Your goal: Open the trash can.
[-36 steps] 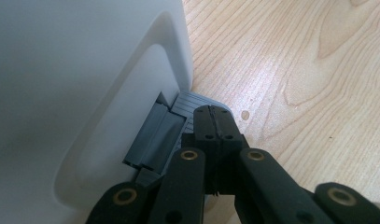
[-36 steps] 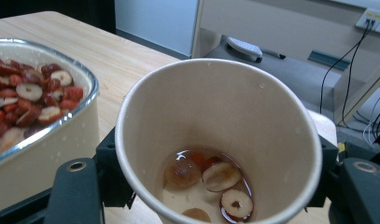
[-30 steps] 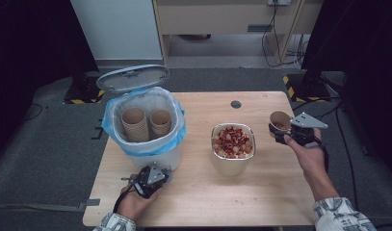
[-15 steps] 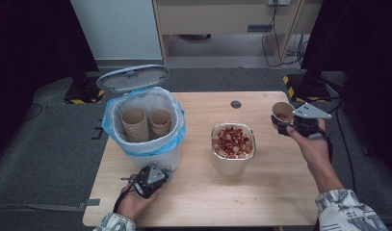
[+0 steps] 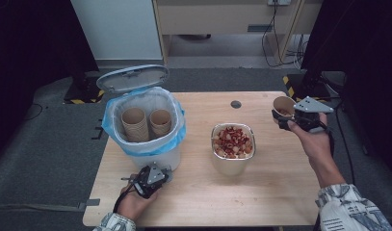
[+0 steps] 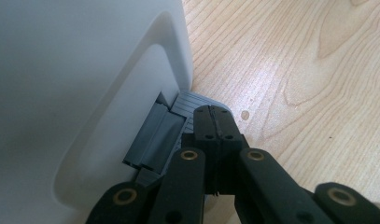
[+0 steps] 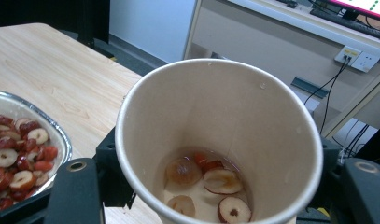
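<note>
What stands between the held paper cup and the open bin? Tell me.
The metal bowl of sliced dried fruit sits on the table between the paper cup in the right claw and the bin. The cup is held above it.

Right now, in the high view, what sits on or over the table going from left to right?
White bin with two paper cups in it → left gripper at its foot → metal bowl of red slices → paper cup held by the right gripper.
</note>
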`<state>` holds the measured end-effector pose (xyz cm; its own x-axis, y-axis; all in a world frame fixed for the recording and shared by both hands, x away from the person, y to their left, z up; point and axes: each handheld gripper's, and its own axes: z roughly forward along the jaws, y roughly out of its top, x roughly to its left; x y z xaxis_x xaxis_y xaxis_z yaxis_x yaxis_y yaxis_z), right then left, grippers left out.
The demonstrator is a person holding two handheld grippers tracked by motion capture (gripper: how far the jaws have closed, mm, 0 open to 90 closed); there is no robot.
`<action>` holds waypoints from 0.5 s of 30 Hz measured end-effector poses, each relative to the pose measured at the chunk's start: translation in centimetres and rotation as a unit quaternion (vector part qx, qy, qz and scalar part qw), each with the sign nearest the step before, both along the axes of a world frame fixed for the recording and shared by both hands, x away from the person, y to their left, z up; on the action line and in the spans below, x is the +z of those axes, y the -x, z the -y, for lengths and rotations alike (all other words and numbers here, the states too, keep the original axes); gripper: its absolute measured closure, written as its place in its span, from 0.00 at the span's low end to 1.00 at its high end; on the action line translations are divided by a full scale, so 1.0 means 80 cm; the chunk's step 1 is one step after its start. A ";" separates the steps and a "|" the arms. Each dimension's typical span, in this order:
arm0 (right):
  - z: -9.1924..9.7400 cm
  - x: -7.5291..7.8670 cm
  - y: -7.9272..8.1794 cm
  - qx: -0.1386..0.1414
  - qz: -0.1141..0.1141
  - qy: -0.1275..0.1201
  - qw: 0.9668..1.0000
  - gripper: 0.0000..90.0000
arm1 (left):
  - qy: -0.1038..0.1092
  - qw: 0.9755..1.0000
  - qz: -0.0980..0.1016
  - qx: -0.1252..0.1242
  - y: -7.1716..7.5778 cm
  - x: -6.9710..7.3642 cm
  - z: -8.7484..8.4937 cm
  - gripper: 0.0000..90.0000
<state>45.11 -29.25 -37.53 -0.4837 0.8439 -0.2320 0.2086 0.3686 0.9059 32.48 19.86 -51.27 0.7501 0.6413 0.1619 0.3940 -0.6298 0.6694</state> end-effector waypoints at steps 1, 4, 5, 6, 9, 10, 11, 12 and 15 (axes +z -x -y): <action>0.000 0.001 -0.001 -0.001 0.000 0.001 1.000 0.35 | 0.000 1.000 0.000 0.000 0.000 0.000 0.000 1.00; -0.001 0.006 -0.004 -0.001 0.002 0.000 1.000 0.35 | 0.000 1.000 0.000 0.000 0.000 0.000 0.000 1.00; -0.001 0.007 -0.005 -0.001 0.003 0.002 1.000 0.35 | 0.000 1.000 0.000 0.000 0.000 0.000 0.000 1.00; -0.001 0.008 -0.006 -0.002 0.002 0.002 1.000 0.35 | 0.000 1.000 0.000 0.000 0.000 0.000 0.000 1.00; -0.002 0.011 -0.009 -0.002 0.003 0.004 1.000 0.35 | 0.000 1.000 0.000 0.000 0.000 0.000 0.000 1.00; -0.002 0.012 -0.010 -0.001 0.004 0.004 1.000 0.35 | 0.000 1.000 0.000 0.000 0.000 0.000 0.000 1.00; -0.003 0.013 -0.010 -0.001 0.004 0.004 1.000 0.34 | 0.000 1.000 0.000 0.000 0.000 0.000 0.000 1.00; -0.003 0.014 -0.011 -0.001 0.004 0.004 1.000 0.35 | 0.000 1.000 0.000 0.000 0.000 0.000 0.000 1.00; -0.005 0.017 -0.015 0.000 0.005 0.007 1.000 0.35 | 0.000 1.000 0.000 0.000 0.000 0.000 0.000 1.00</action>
<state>46.31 -28.86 -36.15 -0.4810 0.8409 -0.2480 0.2006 0.3809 0.9026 32.47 19.85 -51.27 0.7502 0.6410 0.1623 0.3939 -0.6303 0.6690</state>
